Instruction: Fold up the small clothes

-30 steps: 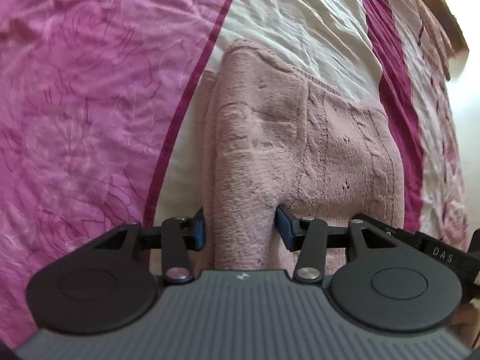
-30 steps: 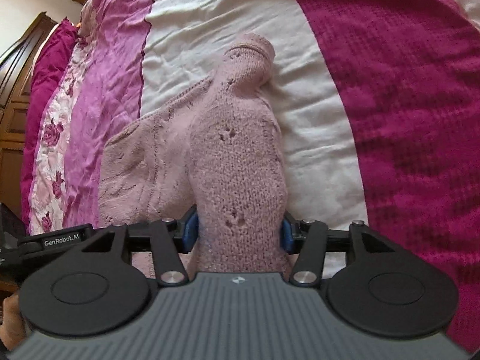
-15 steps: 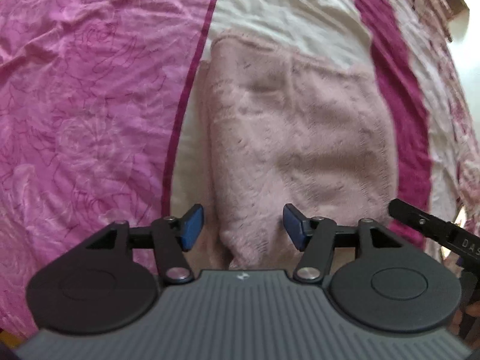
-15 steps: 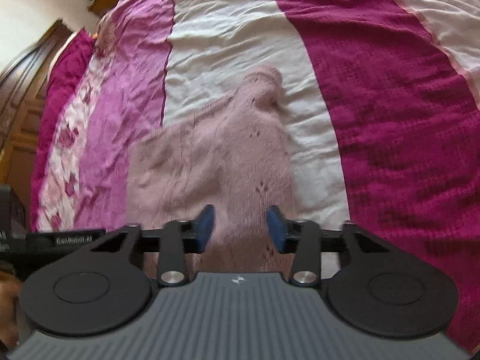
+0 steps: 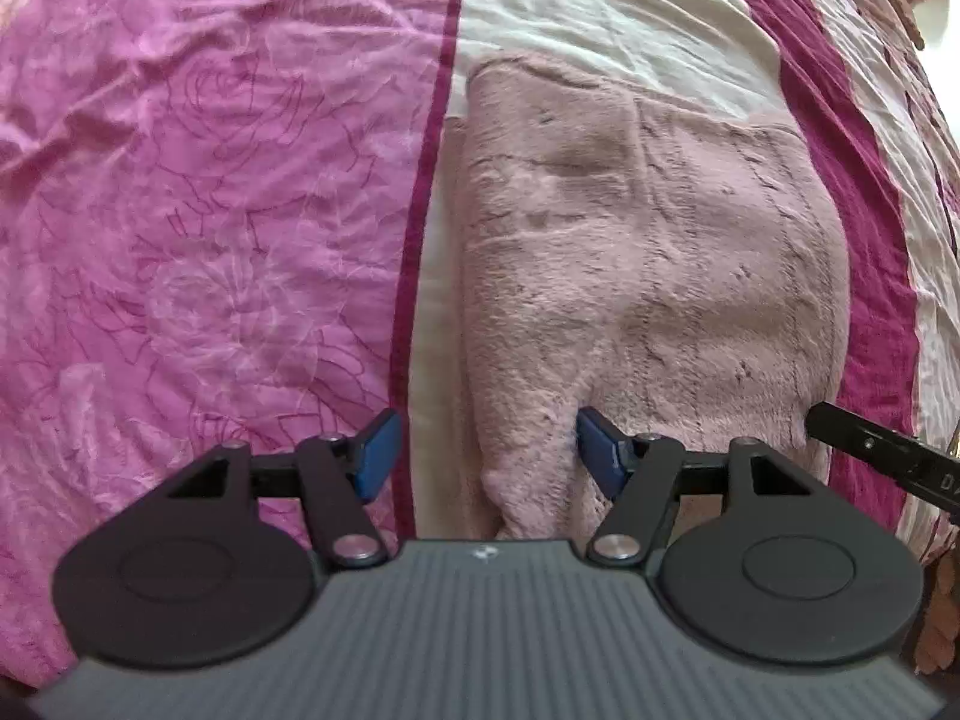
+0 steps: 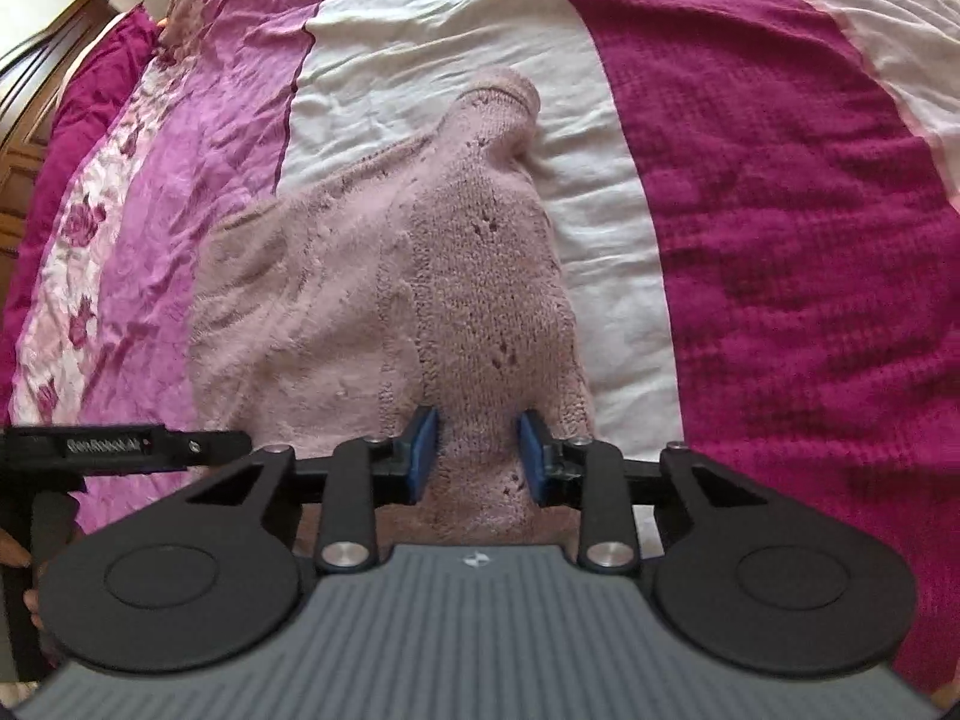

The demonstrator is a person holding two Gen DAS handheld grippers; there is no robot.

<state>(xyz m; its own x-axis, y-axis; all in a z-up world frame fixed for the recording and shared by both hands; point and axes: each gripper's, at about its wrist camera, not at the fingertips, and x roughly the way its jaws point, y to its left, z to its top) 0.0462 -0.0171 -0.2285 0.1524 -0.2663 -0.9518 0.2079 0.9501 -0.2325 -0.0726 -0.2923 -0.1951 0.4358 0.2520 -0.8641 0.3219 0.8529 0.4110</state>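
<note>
A small pale pink knitted sweater [image 5: 648, 252] lies folded on the white stripe of the bed cover, also in the right wrist view [image 6: 408, 276]. My left gripper [image 5: 483, 453] is open, its blue pads wide apart on either side of the sweater's near left corner. My right gripper [image 6: 477, 459] has its blue pads [image 6: 423, 450] against a bunched fold of the knit sleeve part, which runs up to a cuff [image 6: 504, 90] at the far end. The other gripper's black body shows at the edge of each view.
The bed cover has pink floral [image 5: 210, 210], white [image 6: 420, 18] and dark magenta [image 6: 780, 210] stripes. Dark wooden furniture [image 6: 36, 90] stands at the far left in the right wrist view. A hand shows at the lower right in the left wrist view [image 5: 936, 618].
My left gripper opened and let go of the sweater's corner, which now lies flat. My right gripper lowered the sleeve fold onto the bed, opened briefly and now sits closer around it.
</note>
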